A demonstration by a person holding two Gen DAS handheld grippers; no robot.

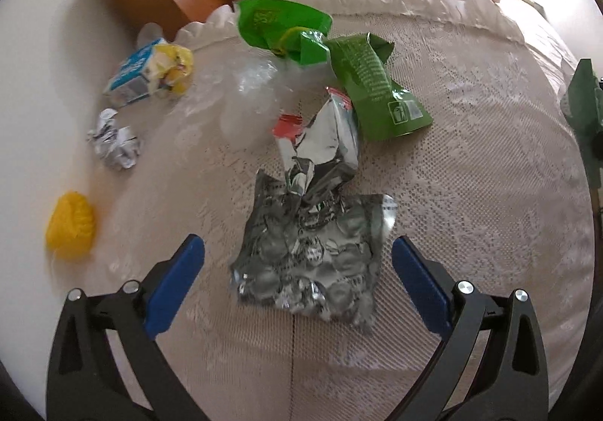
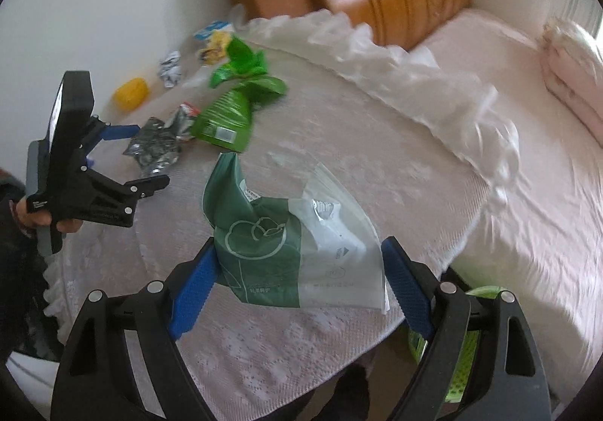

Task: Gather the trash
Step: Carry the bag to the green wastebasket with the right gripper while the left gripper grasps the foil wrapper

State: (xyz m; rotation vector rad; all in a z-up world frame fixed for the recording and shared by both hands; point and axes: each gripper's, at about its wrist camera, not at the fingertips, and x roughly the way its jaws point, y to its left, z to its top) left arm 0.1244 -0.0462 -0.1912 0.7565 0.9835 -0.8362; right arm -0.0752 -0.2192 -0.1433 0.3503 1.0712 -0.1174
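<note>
My left gripper (image 1: 297,244) hangs open over a crumpled silver foil wrapper (image 1: 309,262) on the lace-covered round table (image 1: 471,157), a blue finger on each side and neither touching it. The right wrist view shows that gripper (image 2: 147,157) at the left, held by a hand, with the foil wrapper (image 2: 154,149) under it. My right gripper (image 2: 299,244) is shut on a dark green and clear plastic bag (image 2: 286,244), gripped across its width and lifted off the cloth. Beyond the foil lie a silver and red wrapper (image 1: 320,146) and a green snack bag (image 1: 373,89).
A bright green bag (image 1: 279,21) and clear plastic film (image 1: 248,81) lie at the table's far edge. On the floor to the left are a blue and yellow carton (image 1: 150,70), a crumpled paper ball (image 1: 115,142) and a yellow object (image 1: 69,225). A green bin (image 2: 467,357) stands below the table's right edge, beside the bed (image 2: 527,176).
</note>
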